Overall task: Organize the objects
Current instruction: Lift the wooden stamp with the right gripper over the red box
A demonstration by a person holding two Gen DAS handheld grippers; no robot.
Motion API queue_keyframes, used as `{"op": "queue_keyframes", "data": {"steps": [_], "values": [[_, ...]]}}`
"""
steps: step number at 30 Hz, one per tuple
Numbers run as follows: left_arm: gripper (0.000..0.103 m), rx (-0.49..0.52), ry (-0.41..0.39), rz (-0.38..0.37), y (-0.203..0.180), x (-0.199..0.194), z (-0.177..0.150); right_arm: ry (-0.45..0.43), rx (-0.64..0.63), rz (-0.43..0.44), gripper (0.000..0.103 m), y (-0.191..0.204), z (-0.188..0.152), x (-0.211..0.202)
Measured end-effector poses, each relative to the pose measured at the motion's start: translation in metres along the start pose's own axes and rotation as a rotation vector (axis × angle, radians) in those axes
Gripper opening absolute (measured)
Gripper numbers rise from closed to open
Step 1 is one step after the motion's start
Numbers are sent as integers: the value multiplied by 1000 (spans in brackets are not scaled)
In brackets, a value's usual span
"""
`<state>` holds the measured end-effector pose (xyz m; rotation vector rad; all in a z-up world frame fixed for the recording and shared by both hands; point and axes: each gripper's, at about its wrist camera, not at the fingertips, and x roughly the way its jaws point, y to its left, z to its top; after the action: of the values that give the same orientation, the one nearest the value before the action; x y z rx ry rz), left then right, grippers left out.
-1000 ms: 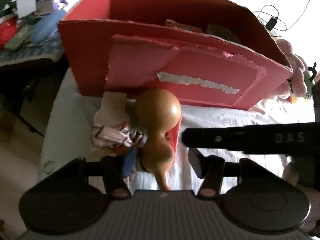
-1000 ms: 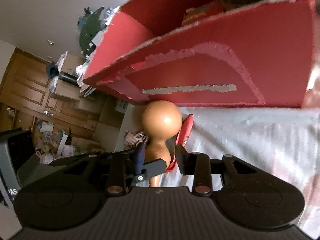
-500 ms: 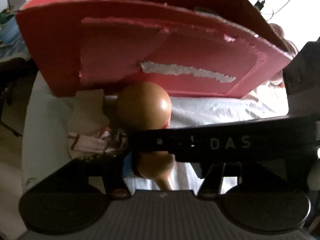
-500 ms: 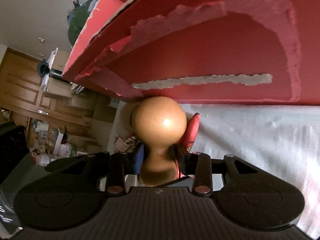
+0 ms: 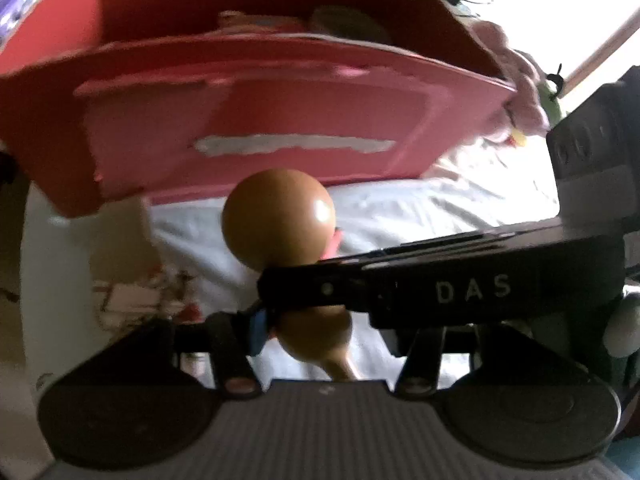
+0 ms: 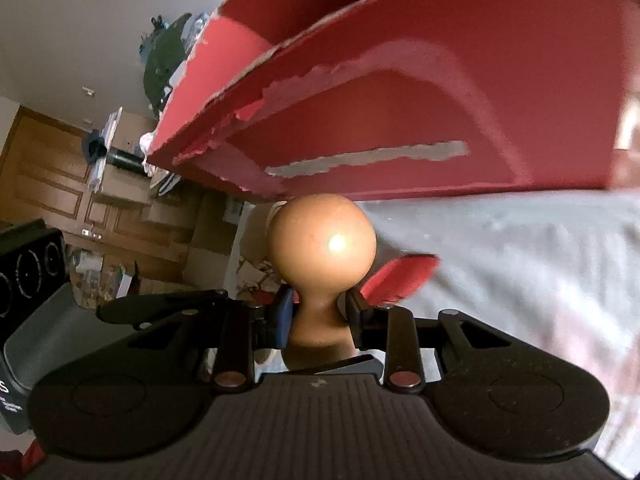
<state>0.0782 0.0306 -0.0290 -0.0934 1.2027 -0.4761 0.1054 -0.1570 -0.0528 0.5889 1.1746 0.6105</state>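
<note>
The gourd (image 6: pixel 322 242) lies with its long axis along the fingers of the right gripper (image 6: pixel 318 314): the large round bulb points forward, toward the red cardboard box (image 6: pixel 460 92), and the smaller lower bulb and stem point back toward the gripper body. In the left wrist view the same gourd (image 5: pixel 278 220) shows the stem end low, close to the camera, tilted slightly to the right. The surface is smooth, glossy and orange-brown, with one bright highlight on the large bulb; the shape is two bulbs joined by a narrow waist. The right gripper fingers are closed to a narrow gap on that waist, one pad touching each side, so the gourd is held above the white cloth surface (image 6: pixel 500 280), just in front of the box wall. The box front carries torn paper edges and a pale strip of residue. A red flat object (image 6: pixel 400 278) shows just right of the gourd, its identity not clear. In the left wrist view the right gripper (image 5: pixel 420 292), marked "DAS", crosses in front of the left gripper (image 5: pixel 320 340) and covers its right finger, so whether the left fingers touch the gourd cannot be told; the blue-padded left finger sits just beside the lower bulb. Crumpled patterned paper (image 5: pixel 140 296) lies on the cloth to the left, blurred
</note>
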Motion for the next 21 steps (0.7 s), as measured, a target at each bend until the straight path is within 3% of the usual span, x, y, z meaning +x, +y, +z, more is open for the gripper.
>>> {"op": "queue_keyframes", "data": {"steps": [13,21], "values": [[55,226,-13,-82,-97,11,9,-156,60,-94,31,-30,-18,-91],[55,333,-93,-116,-152,2,26,-301,59,-138,31,-11,-18,-124]]}}
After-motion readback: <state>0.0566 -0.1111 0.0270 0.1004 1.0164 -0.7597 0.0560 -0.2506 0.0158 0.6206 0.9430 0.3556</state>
